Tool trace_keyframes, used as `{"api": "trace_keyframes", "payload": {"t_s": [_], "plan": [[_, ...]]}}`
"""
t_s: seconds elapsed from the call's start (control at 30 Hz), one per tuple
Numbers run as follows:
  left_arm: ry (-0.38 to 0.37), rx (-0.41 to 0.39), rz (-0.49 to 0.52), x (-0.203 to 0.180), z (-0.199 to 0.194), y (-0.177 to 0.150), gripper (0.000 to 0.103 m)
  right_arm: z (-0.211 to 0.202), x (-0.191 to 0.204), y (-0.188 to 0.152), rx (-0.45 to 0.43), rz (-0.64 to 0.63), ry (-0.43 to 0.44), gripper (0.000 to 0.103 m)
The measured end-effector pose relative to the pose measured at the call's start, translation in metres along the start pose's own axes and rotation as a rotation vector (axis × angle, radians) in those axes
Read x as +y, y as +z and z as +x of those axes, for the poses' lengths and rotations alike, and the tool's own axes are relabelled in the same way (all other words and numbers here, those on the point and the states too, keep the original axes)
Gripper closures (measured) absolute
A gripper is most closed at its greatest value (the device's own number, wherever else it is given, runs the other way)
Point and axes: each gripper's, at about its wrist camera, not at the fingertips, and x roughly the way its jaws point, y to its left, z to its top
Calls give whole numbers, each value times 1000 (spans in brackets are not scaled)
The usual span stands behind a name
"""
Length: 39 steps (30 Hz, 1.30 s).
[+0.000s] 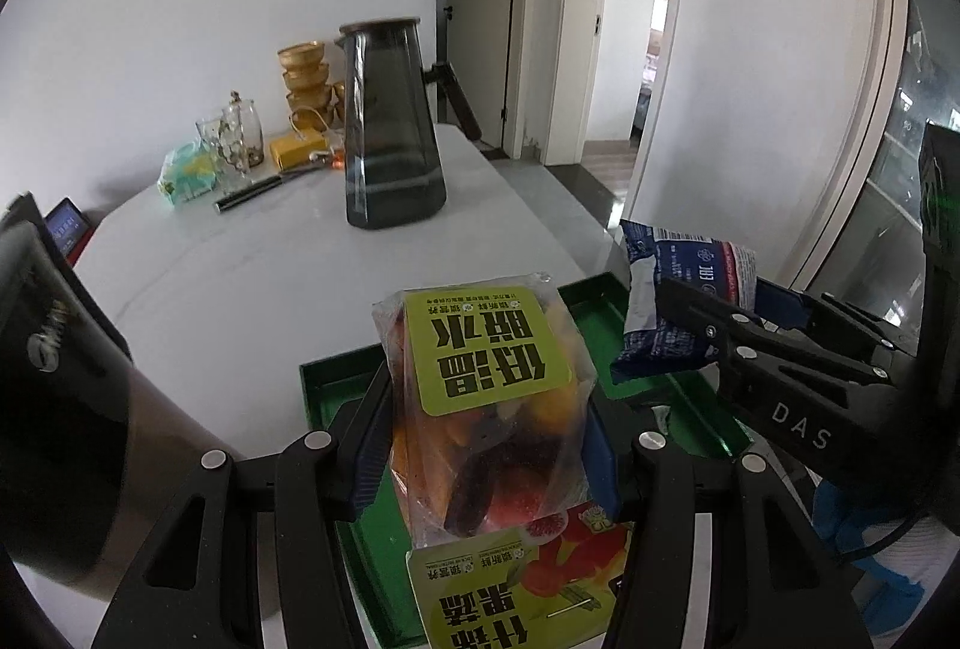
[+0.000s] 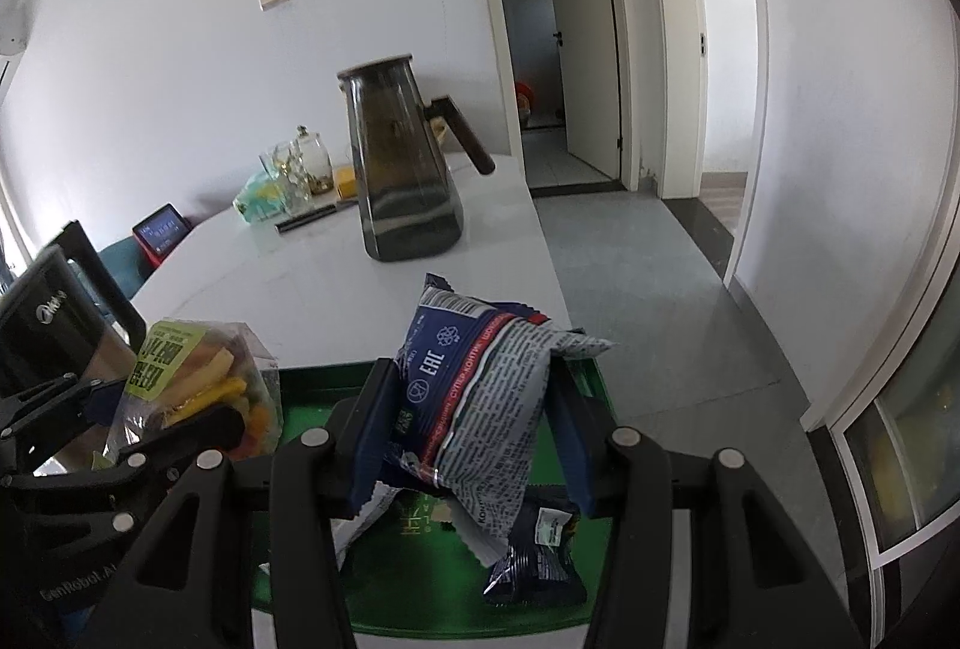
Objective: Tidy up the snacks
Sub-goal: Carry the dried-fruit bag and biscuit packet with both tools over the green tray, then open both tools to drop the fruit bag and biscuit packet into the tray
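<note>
The left gripper [image 1: 486,445] holds a clear fruit-chip bag [image 1: 480,397] over the green tray [image 1: 336,379]; the right gripper [image 2: 462,433] clamps a blue snack packet [image 2: 480,397]. Only the right view shows another dark packet [image 2: 534,559] in the tray. A dark pitcher [image 1: 390,126] stands beyond on the surface [image 1: 240,277].

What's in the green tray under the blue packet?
Under the blue packet, the green tray holds a dark wrapper and a white one. The packet covers the rest.

Smoked-glass pitcher [image 1: 393,126], gold bowls [image 1: 306,75], glass jars [image 1: 240,138]
</note>
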Motion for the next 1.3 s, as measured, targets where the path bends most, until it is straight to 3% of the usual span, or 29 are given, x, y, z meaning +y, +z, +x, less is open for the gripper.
{"api": "trace_keyframes", "payload": {"t_s": [0.8, 1.3], "plan": [[35, 156, -51, 18, 92, -21, 54, 85, -18, -29, 159, 34, -37, 71], [51, 141, -49, 15, 94, -22, 53, 93, -27, -40, 188, 72, -30, 71]]}}
